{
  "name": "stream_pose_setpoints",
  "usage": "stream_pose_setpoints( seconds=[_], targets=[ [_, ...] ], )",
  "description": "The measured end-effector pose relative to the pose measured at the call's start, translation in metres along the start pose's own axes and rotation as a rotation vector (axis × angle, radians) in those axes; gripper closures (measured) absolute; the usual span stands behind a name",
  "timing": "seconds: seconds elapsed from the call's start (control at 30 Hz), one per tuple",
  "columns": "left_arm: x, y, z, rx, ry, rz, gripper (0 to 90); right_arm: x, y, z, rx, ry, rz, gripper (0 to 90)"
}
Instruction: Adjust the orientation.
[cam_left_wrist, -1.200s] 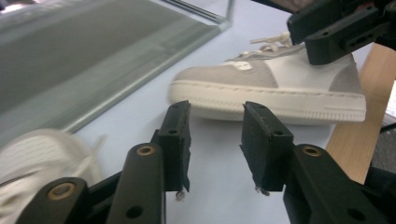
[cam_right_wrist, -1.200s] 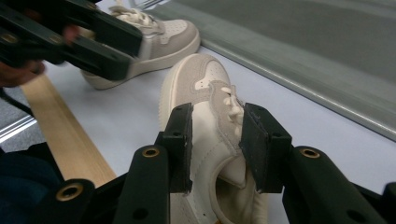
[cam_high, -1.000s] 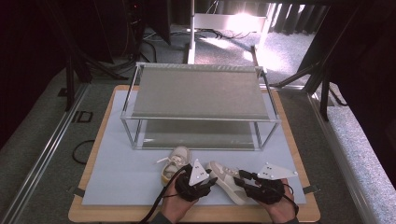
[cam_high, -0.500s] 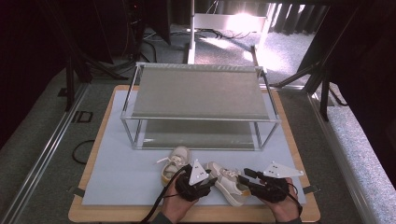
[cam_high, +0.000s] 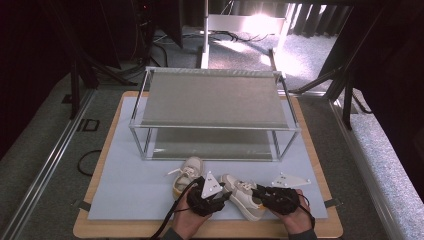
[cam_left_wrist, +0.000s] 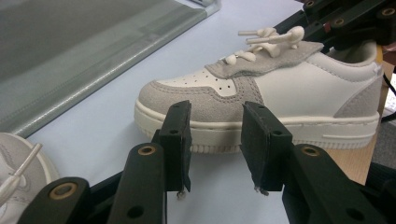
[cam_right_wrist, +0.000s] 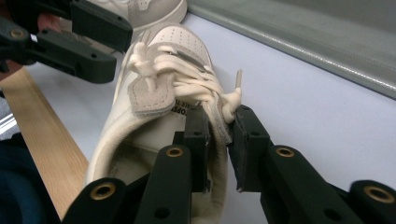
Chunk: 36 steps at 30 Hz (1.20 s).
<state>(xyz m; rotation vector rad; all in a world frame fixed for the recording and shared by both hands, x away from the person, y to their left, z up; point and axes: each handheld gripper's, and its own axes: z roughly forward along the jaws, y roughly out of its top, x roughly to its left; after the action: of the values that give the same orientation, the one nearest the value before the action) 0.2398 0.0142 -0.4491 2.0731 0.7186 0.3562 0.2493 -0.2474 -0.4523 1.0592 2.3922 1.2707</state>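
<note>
A small white and grey shoe (cam_high: 243, 196) lies on the pale blue mat (cam_high: 130, 195) near the front edge, between my two grippers. My right gripper (cam_right_wrist: 219, 140) has just been closing and is now shut on the shoe's (cam_right_wrist: 154, 93) side wall by the laces, at the opening. My left gripper (cam_left_wrist: 215, 140) stands open just short of the toe side of the shoe (cam_left_wrist: 261, 102), with nothing between its pads. In the high view the left gripper (cam_high: 224, 196) is at the shoe's left and the right gripper (cam_high: 261, 192) at its right.
A second matching shoe (cam_high: 187, 172) lies just behind and left on the mat. A metal-framed two-level rack (cam_high: 210, 100) stands at the back of the mat. The wooden board (cam_high: 100, 230) under the mat ends close to my hands.
My right gripper has sunk a little onto the shoe and its jaws have closed on the side wall. The left gripper and both shoes have kept still.
</note>
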Motion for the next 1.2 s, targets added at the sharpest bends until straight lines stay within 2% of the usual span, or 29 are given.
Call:
stream_pose_setpoints(
  seconds=[0.03, 0.13, 0.23, 0.27, 0.33, 0.47, 0.57, 0.67, 0.8, 1.07, 1.1, 1.13, 1.17, 1.2],
  targets=[
    [0.000, 0.000, 0.000, 0.000, 0.000, 0.000, 60.4, 0.000, 0.000, 0.000, 0.000, 0.000, 0.000, 78.4],
    [0.002, 0.000, -0.008, -0.017, 0.013, -0.006, 58.3, 0.002, 0.001, 0.000, -0.033, -0.050, -0.003, 79.1],
    [0.006, 0.000, -0.014, -0.034, 0.023, -0.017, 55.5, 0.000, 0.004, -0.001, -0.055, -0.072, 0.017, 79.2],
    [0.008, 0.001, -0.020, -0.050, 0.037, -0.027, 55.5, -0.002, 0.006, -0.001, -0.062, -0.083, 0.030, 79.2],
    [0.012, 0.001, -0.027, -0.068, 0.052, -0.038, 52.7, -0.004, 0.012, 0.001, -0.068, -0.116, 0.034, 79.1],
    [0.022, -0.002, -0.042, -0.081, 0.092, -0.044, 48.5, -0.001, 0.024, 0.012, -0.054, -0.171, 0.025, 79.0],
    [0.029, -0.005, -0.052, -0.083, 0.147, -0.040, 46.7, 0.005, 0.031, 0.021, -0.030, -0.221, -0.005, 78.9],
    [0.037, -0.008, -0.064, -0.093, 0.172, -0.048, 44.7, 0.010, 0.034, 0.027, -0.012, -0.252, -0.018, 78.7],
    [0.047, -0.013, -0.076, -0.112, 0.195, -0.064, 42.3, 0.013, 0.033, 0.033, 0.013, -0.259, -0.017, 77.4],
    [0.052, -0.017, -0.083, -0.117, 0.203, -0.074, 37.6, 0.014, 0.033, 0.035, 0.016, -0.236, -0.020, 72.9],
    [0.054, -0.018, -0.085, -0.120, 0.195, -0.081, 37.6, 0.014, 0.033, 0.036, 0.020, -0.224, -0.018, 70.6],
    [0.055, -0.019, -0.086, -0.118, 0.192, -0.085, 36.5, 0.014, 0.034, 0.037, 0.024, -0.182, -0.013, 62.0],
    [0.056, -0.020, -0.087, -0.115, 0.195, -0.088, 36.0, 0.015, 0.034, 0.036, 0.016, -0.175, -0.018, 60.3],
    [0.057, -0.021, -0.088, -0.114, 0.196, -0.090, 33.8, 0.015, 0.035, 0.033, -0.003, -0.163, -0.010, 54.3]
  ],
)
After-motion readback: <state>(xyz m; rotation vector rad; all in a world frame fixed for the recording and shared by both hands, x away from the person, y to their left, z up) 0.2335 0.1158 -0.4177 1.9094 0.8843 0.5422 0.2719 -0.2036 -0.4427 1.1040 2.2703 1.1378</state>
